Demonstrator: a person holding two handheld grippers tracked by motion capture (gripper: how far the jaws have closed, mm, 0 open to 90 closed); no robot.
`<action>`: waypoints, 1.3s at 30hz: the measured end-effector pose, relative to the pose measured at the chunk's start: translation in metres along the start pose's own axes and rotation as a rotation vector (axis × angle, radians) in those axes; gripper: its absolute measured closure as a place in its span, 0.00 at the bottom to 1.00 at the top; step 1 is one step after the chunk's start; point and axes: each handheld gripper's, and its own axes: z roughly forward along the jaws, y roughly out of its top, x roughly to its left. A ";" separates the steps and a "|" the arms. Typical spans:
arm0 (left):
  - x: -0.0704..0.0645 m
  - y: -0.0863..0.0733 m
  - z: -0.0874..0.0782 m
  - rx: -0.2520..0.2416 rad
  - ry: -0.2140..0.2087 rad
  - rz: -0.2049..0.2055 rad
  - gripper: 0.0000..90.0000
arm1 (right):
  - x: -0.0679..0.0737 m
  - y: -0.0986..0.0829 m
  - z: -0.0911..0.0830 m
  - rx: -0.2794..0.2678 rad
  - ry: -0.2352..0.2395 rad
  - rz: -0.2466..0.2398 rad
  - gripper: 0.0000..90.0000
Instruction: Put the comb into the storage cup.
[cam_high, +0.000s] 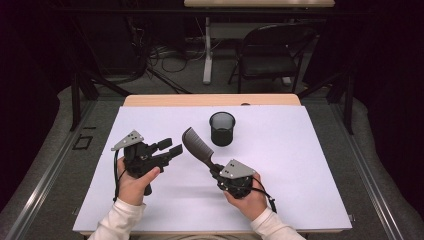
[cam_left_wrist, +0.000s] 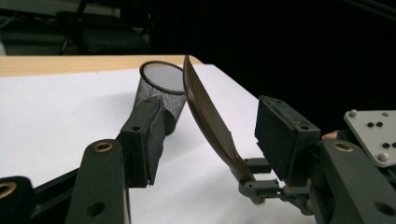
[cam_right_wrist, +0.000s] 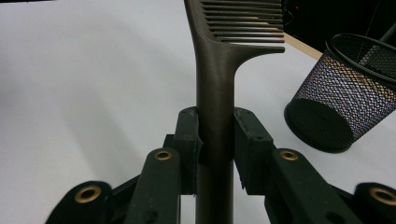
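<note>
A dark brown comb (cam_high: 196, 145) is held by its handle in my right gripper (cam_high: 217, 170), teeth end raised toward the back left. In the right gripper view the jaws are clamped on the comb's handle (cam_right_wrist: 215, 126), and the teeth spread out at the top. My left gripper (cam_high: 169, 149) stands open just left of the comb, nothing between its jaws. From the left gripper view the comb (cam_left_wrist: 208, 116) slants up between the two open jaws, farther off. A black mesh cup (cam_high: 222, 128) stands upright behind the comb, also seen as the mesh cup (cam_left_wrist: 161, 93) and mesh cup (cam_right_wrist: 341, 98).
A white sheet (cam_high: 300, 170) covers the wooden table (cam_high: 150, 100). Beyond the table stand a black folding chair (cam_high: 272, 55), a desk leg and cables on the floor. Dark curtains flank both sides.
</note>
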 end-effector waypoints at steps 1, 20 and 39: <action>0.000 -0.001 0.001 -0.001 -0.001 -0.001 0.47 | 0.000 0.000 0.000 -0.001 -0.001 0.000 0.81; 0.004 -0.014 0.010 0.017 -0.045 -0.097 0.55 | 0.003 0.000 0.000 -0.016 0.010 -0.001 0.81; 0.009 -0.018 0.015 0.022 -0.060 -0.132 0.64 | 0.013 0.002 0.001 -0.022 0.039 -0.012 0.81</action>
